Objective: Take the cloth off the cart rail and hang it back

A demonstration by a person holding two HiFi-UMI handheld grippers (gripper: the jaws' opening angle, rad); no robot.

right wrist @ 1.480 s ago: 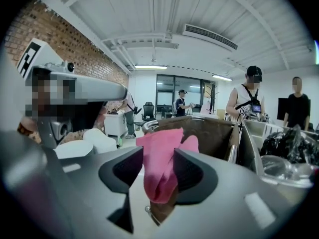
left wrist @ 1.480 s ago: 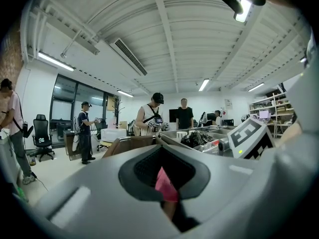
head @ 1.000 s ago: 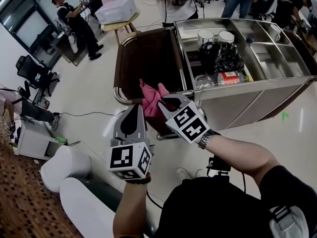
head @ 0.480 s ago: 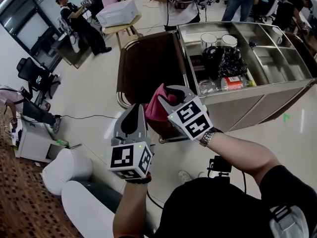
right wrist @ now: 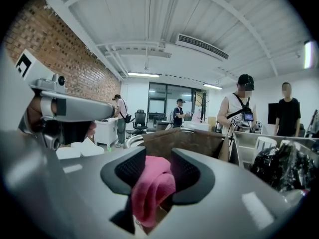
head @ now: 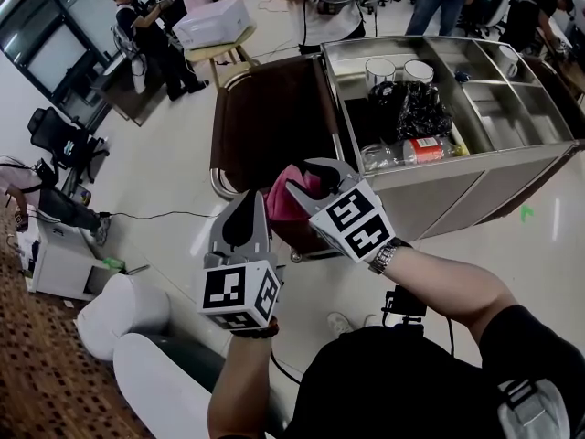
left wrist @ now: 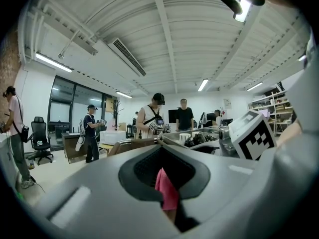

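Observation:
A pink cloth (head: 285, 199) hangs bunched just off the cart's curved end rail (head: 215, 174), between my two grippers. My left gripper (head: 244, 198) points level and is shut on a thin fold of the cloth (left wrist: 168, 193), which shows as a pink sliver between its jaws (left wrist: 160, 151). My right gripper (head: 302, 176) is close to the right of it. Its jaws have just been opening and stand apart, with a rolled bunch of the cloth (right wrist: 149, 188) lying between them (right wrist: 158, 156).
The steel cart (head: 439, 195) carries white cups (head: 379, 66), a black bag (head: 409, 106) and a bottle (head: 416, 149). A brown bag (head: 274, 108) hangs at its rail end. A white bin (head: 119, 305) stands at my left. Several people stand behind the cart.
My right gripper has lifted the pink cloth up from the rail and its jaws now stand wider apart. The left gripper has stayed where it was.

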